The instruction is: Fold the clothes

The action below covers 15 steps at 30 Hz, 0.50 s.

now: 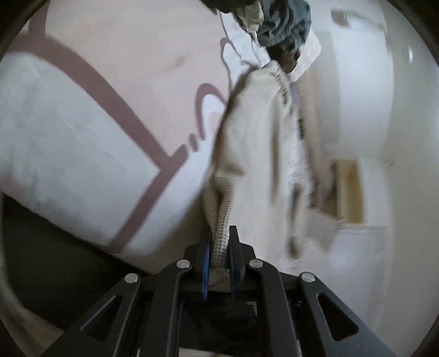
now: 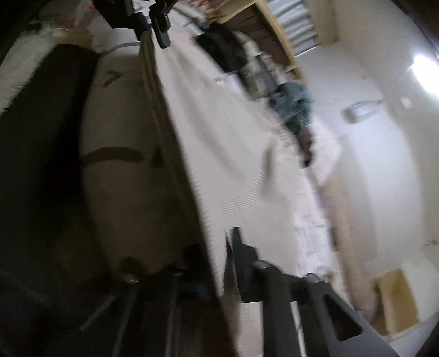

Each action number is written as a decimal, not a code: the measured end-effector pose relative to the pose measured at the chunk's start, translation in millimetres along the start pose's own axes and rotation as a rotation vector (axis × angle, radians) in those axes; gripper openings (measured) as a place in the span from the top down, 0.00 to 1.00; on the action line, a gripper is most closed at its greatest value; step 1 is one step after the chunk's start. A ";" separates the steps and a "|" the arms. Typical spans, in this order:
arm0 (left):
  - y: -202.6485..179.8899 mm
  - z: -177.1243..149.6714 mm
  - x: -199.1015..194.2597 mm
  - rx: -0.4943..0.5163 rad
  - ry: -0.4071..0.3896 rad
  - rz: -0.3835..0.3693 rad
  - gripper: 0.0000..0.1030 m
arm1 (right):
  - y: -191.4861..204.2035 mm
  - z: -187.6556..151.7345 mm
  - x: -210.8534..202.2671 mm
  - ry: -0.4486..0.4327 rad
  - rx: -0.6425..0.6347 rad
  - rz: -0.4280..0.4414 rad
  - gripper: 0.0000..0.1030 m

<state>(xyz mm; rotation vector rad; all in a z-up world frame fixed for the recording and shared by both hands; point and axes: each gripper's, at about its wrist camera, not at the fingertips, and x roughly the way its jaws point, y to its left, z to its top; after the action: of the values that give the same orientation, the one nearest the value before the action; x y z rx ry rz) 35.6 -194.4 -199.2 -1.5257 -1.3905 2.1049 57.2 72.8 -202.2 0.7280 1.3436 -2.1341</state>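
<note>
Both grippers (image 1: 220, 233) (image 2: 219, 241) clamp beige waffle cloth (image 1: 255, 131) – unlabelled.

Two claws (image 1: 219, 247) (image 2: 219, 247), one beige garment (image 1: 247, 142), one pillow (image 1: 68, 142)

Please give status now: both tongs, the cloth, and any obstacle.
Left tongs shut on beige cloth. Right tongs shut on its other edge, picture blurred. Cloth stretched between both. Clothes pile beyond, not touching it.

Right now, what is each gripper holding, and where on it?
Left gripper: shut on a bunched edge of the beige waffle-knit garment. Right gripper: the same garment's edge runs between its fingers; blur hides the exact contact.
</note>
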 end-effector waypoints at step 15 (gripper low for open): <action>-151.8 -165.9 42.9 1.540 -0.363 0.608 0.40 | -136.0 24.0 36.2 0.191 0.540 0.639 0.92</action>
<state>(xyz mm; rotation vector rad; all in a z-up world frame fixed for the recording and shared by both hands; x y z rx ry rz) 100.1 8.5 -115.1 -0.8261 0.8515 2.5845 -63.8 97.5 -130.7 1.3835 0.4763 -1.9093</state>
